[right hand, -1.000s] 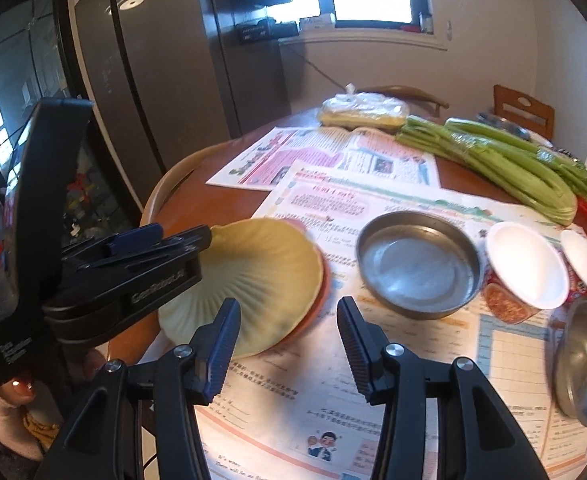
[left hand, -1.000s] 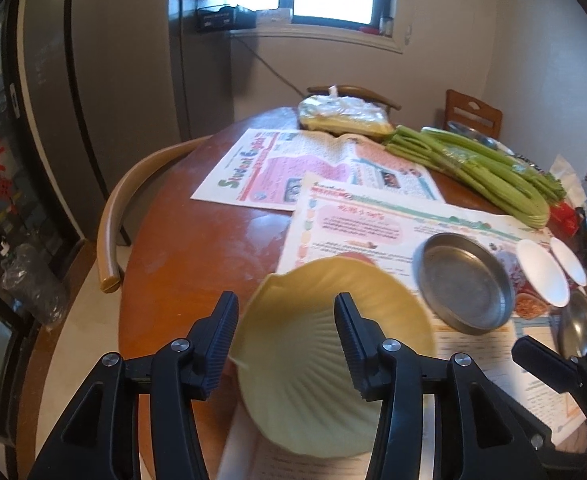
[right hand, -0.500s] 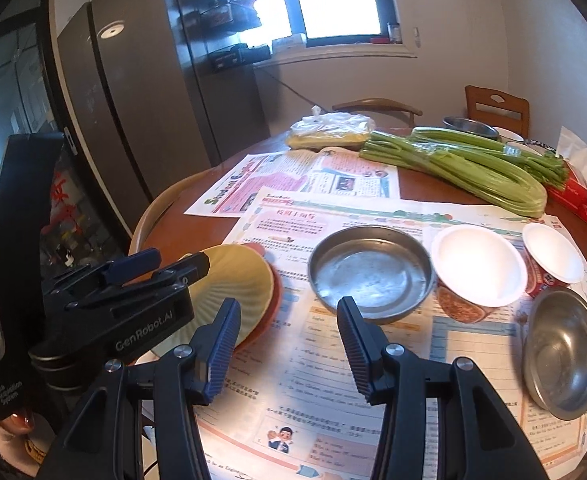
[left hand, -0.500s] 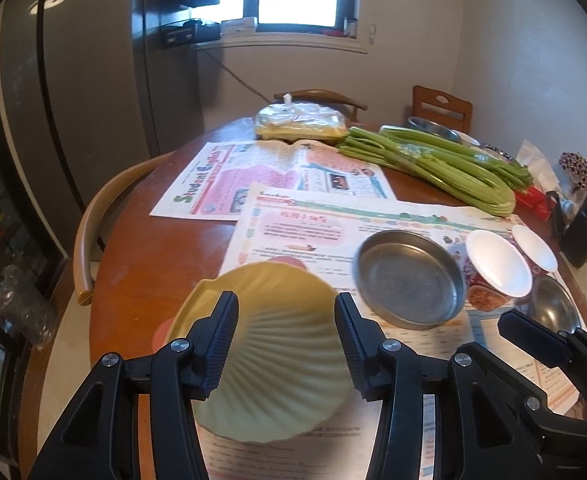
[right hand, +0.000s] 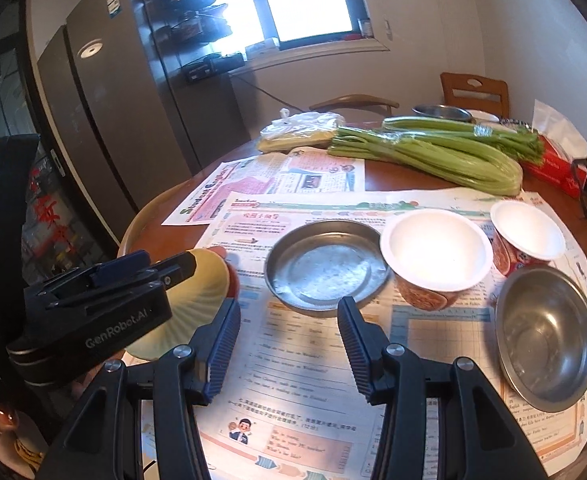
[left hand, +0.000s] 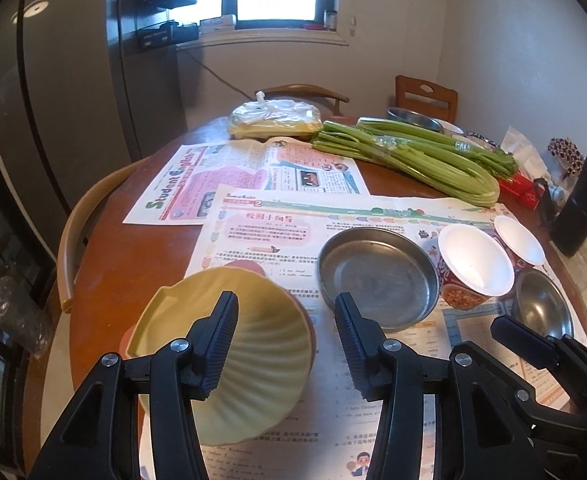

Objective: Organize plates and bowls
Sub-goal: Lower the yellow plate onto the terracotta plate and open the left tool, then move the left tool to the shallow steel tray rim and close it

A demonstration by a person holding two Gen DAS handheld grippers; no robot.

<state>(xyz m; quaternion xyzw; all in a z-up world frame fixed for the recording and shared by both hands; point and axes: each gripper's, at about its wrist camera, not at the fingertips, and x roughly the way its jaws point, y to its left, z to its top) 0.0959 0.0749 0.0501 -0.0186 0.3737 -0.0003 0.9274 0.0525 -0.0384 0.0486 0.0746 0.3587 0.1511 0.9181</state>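
Observation:
A yellow shell-shaped plate (left hand: 249, 356) lies on a pink plate (left hand: 127, 344) at the table's near left; it also shows in the right wrist view (right hand: 201, 292). My left gripper (left hand: 285, 344) is open, hovering above the yellow plate's right part. A flat steel dish (left hand: 377, 276) (right hand: 327, 266) sits mid-table. Two white-lined patterned bowls (right hand: 435, 256) (right hand: 527, 232) and a steel bowl (right hand: 547, 338) stand to its right. My right gripper (right hand: 289, 354) is open and empty above the newspaper, near the steel dish.
Newspapers (left hand: 253, 176) cover the round wooden table (left hand: 133, 248). Celery bunches (left hand: 413, 156) and a plastic bag (left hand: 275, 120) lie at the back. A black bottle (left hand: 581, 204) stands at the right. Chairs (left hand: 81, 232) surround the table; a fridge (left hand: 53, 92) is at the left.
Both grippers have drawn back and risen from the table. The yellow plate rests on the pink one and now looks smaller. Both grippers stay open.

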